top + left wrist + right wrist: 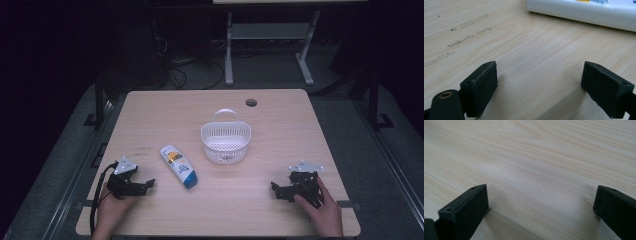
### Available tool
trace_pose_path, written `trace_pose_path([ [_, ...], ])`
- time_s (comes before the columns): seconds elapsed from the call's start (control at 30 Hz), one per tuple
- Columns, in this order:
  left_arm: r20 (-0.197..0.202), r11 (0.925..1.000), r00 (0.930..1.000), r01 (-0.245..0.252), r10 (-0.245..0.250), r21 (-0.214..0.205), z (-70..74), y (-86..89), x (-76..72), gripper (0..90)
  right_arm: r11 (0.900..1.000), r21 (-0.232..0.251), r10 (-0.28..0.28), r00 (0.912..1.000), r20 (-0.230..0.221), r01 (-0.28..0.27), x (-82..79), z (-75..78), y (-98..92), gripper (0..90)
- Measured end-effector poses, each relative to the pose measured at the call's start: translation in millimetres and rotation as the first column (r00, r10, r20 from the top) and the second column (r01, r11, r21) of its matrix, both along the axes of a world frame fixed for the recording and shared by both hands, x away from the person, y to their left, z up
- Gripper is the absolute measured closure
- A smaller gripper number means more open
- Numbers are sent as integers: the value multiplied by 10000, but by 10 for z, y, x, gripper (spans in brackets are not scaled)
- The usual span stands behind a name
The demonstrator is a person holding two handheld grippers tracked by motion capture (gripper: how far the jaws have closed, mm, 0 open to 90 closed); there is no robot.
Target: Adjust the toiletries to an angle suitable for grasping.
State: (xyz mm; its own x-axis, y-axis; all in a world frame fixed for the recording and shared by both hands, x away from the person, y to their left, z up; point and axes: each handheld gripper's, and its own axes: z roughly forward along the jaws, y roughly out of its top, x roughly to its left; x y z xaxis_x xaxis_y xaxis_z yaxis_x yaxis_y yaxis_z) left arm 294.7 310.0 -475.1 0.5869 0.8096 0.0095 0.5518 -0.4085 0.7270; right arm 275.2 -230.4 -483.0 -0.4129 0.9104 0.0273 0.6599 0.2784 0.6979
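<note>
A white shampoo bottle point(179, 166) with a blue cap lies flat on the wooden table point(280, 120), left of centre. A white plastic basket point(226, 139) with a loop handle stands just right of it. My left gripper point(148, 184) rests on the table at the front left, jaws wide open and empty, pointing at the bottle. In the left gripper view the bottle's white side point(584, 12) lies just beyond the open jaws point(540, 87). My right gripper point(276, 191) rests at the front right, open over bare wood point(541, 210).
A round cable hole point(251, 102) sits near the table's far edge. Beyond the table stand white desk legs point(229, 50) and cables on a dark floor. Faint scuff marks point(461, 37) streak the wood near my left gripper.
</note>
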Motion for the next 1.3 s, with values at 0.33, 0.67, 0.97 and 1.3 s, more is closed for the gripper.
trace_pose_path([
  [0.33, -1, 9995, 10000, -25, 25, -313, 48, 39, -52, 310, 10000, -1, 38, 10000, -2, -38, -1, 0, 1, 0],
  [0.67, -184, 9901, 9957, 887, -912, -1091, 325, -109, -92, 833, 10000, 0, 10, 10000, -14, -10, -1, 2, 6, 0],
  [0.97, -543, 9893, 9917, 1113, -1167, -943, 397, -294, -17, 897, 10000, -12, 21, 10000, -7, -21, -1, 1, 5, 0],
  [1.3, -608, 9833, 9857, 1508, -1575, -1020, 472, -528, 70, 898, 10000, -13, 18, 10000, -9, -18, -1, 1, 5, 0],
])
